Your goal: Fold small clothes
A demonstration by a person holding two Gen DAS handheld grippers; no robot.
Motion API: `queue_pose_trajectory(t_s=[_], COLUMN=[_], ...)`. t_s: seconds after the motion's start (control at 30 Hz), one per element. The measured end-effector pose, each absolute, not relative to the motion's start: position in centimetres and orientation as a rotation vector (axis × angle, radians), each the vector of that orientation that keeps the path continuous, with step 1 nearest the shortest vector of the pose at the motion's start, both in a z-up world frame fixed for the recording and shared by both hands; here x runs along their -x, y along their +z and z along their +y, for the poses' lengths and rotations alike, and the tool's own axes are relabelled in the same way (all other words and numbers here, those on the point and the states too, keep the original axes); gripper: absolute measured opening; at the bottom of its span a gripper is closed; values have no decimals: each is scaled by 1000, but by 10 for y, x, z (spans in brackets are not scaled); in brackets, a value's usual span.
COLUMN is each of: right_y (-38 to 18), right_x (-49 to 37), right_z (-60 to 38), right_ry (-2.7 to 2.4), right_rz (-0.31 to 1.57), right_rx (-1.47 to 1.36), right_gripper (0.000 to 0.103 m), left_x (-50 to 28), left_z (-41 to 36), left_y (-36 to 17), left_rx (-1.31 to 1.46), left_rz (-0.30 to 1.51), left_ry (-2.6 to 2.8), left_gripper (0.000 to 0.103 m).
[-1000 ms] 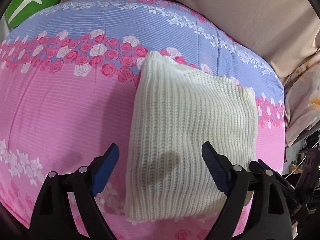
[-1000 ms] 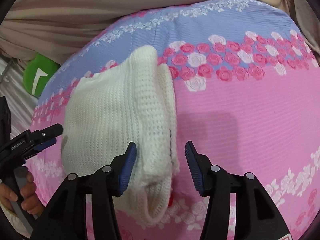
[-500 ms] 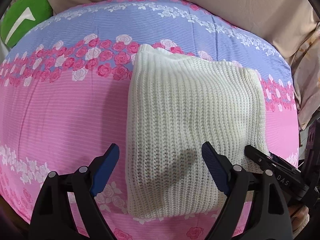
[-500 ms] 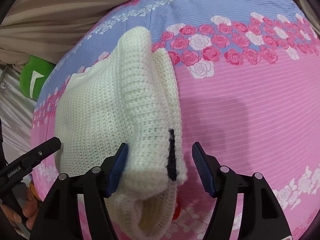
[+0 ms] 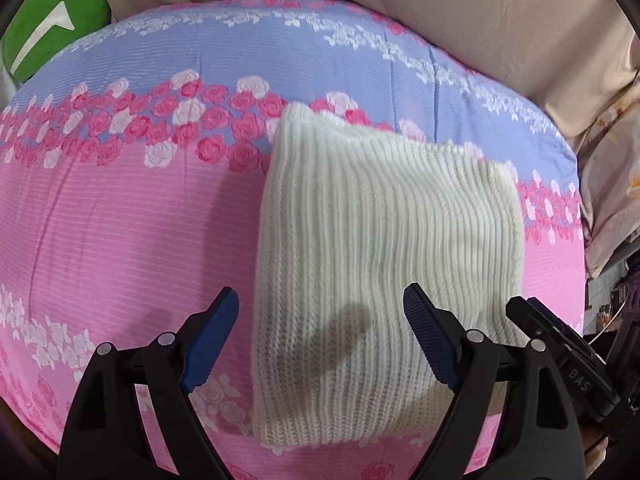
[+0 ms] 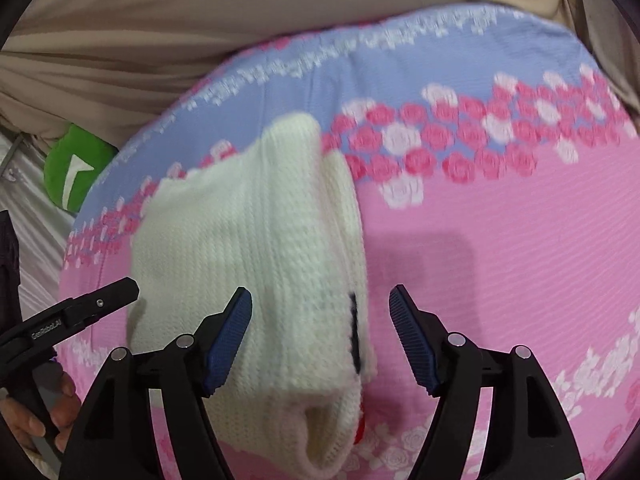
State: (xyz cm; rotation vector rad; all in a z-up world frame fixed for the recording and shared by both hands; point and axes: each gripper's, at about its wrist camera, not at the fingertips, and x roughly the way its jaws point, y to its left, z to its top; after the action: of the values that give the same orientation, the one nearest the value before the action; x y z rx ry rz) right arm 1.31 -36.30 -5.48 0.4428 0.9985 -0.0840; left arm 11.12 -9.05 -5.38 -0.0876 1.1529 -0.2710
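The folded white knit garment [image 5: 384, 264] lies on the pink and lilac rose-printed bedcover [image 5: 120, 220], near its front edge. The left gripper [image 5: 320, 344] hangs wide open over the garment's near end, gripping nothing. The right gripper [image 6: 320, 336] has just been opening its jaws; the thick folded edge sits between them but the pads stand clear of it. That bulky right edge looks springy to me: left unpressed, it could roll open, and the near end hanging by the cover's edge might drag the bundle off. The knit ribs and long axis run from the grippers away toward the beige fabric [image 5: 460, 20]
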Motion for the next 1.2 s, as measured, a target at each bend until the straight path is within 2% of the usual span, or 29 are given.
queue_pose_trajectory(t_s=[0.03, 0.1, 0.13, 0.17, 0.2, 0.3, 0.33, 0.37, 0.43, 0.47, 0.53, 0.6, 0.67, 0.73, 0.8, 0.87, 1.0, 1.1, 1.2], right_y=[-53, -55, -60, -65, -60, -4, -1, -13, -69, -79, -59, -38, -27, -34, -51, -65, -49, -103, -87], right_x=[-22, -45, -57, -69, -75, -64, -63, -69, -92, -87, -67, -41, -11, 14, 28, 33, 55, 52, 54], right_z=[-365, -369, -370, -369, -368, -360, -361, -363, -368, -372, -375, -374, -368, -359, -344, -335, -341, -341, -343], right_ry=[-74, -53, -37, -28, -27, 78, 84, 44, -60, -78, -63, -72, -75, -59, -25, -18, -48, -61, -74], right_rz=[994, 1002, 1020, 1053, 1046, 791, 755, 790, 1025, 1044, 982, 937, 932, 983, 1058, 1084, 968, 1147, 1120], right_rx=[-443, -442, -441, -435, -426, -416, -417, -400, -344, -358, -421, -446, -462, -471, -453, -439, -480, -440, -471], right_gripper=[68, 56, 29, 14, 13, 12, 12, 12, 12, 14, 16, 20, 42, 46, 46, 9, 8, 8, 13], left_x=[-117, -131, -137, -142, -145, -145, -145, -145, -146, -144, -136, -125, -113, -97, -86, -74, -63, -61, -61], left_z=[-89, -88, -88, -88, -88, -84, -82, -82, -82, -82, -81, -78, -75, -76, -82, -90, -93, -93, -91], left_y=[-51, -49, -48, -47, -44, -31, -29, -31, -39, -41, -39, -36, -36, -40, -48, -65, -82, -94, -87], left_rx=[98, 102, 98, 89, 83, 80, 73, 71, 74, 82, 82, 83, 96, 81, 55, 3, -44, -52, -9], left_rz=[1139, 1128, 1121, 1115, 1107, 1054, 1044, 1048, 1081, 1094, 1093, 1090, 1102, 1129, 1155, 1200, 1229, 1256, 1260], left_ry=[-268, -252, -245, -234, -229, -230, -224, -220, -211, -217, -230, -247, -274, -296, -312, -322, -299, -287, -294], left_gripper=[82, 82, 82, 82, 82, 82, 82, 82, 82, 82, 82, 82, 82, 82, 82, 82, 81, 81, 80])
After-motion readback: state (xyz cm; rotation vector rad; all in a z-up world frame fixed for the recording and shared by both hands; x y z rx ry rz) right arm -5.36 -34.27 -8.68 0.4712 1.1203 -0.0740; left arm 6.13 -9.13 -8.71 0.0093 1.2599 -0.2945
